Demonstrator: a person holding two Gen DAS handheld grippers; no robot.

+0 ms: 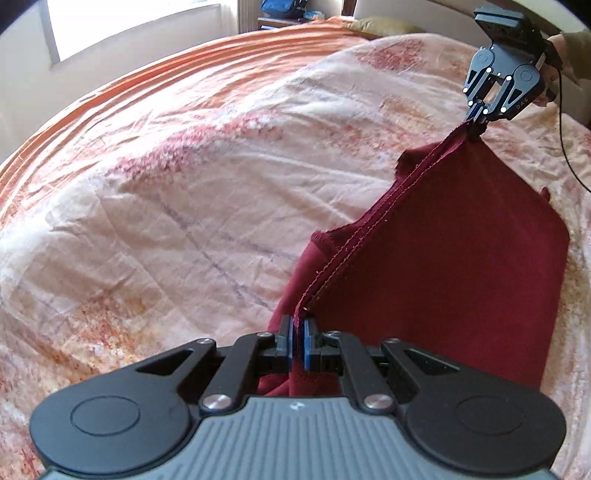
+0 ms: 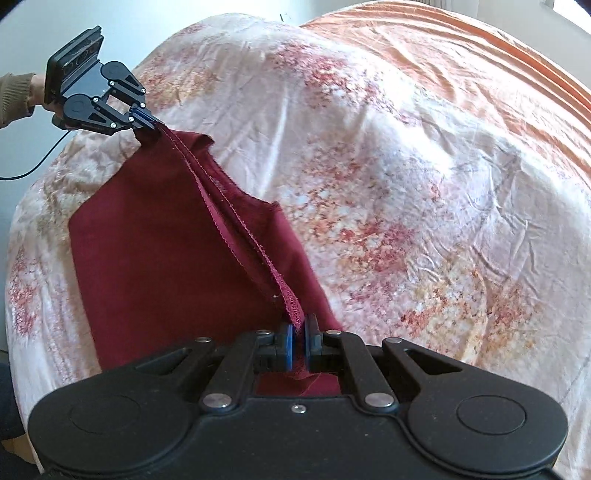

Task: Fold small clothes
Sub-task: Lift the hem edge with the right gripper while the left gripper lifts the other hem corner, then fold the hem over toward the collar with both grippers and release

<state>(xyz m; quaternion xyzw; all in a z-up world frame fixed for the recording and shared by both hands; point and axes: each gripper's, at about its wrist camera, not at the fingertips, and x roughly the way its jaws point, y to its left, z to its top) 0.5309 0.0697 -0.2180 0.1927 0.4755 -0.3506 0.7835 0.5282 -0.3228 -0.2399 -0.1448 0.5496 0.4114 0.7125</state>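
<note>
A dark red garment point(image 1: 461, 266) hangs stretched between both grippers above the bed, its stitched hem pulled taut from one to the other. My left gripper point(image 1: 299, 325) is shut on one end of that hem, the blue pads pinching the cloth. In the same view, at the top right, my right gripper point(image 1: 478, 116) clamps the other end. From the right wrist view the right gripper point(image 2: 299, 325) is shut on the hem of the red garment point(image 2: 166, 258), and the left gripper point(image 2: 149, 123) holds the far corner at the upper left. The cloth's lower part drapes onto the bed.
A wrinkled cream bedsheet with red and orange blotches point(image 1: 184, 203) covers the bed, with an orange cover point(image 1: 110, 92) along its far side. A window point(image 1: 129, 22) and a shelf lie beyond. A person's hand and sleeve point(image 2: 18, 96) hold the left gripper; a black cable trails from it.
</note>
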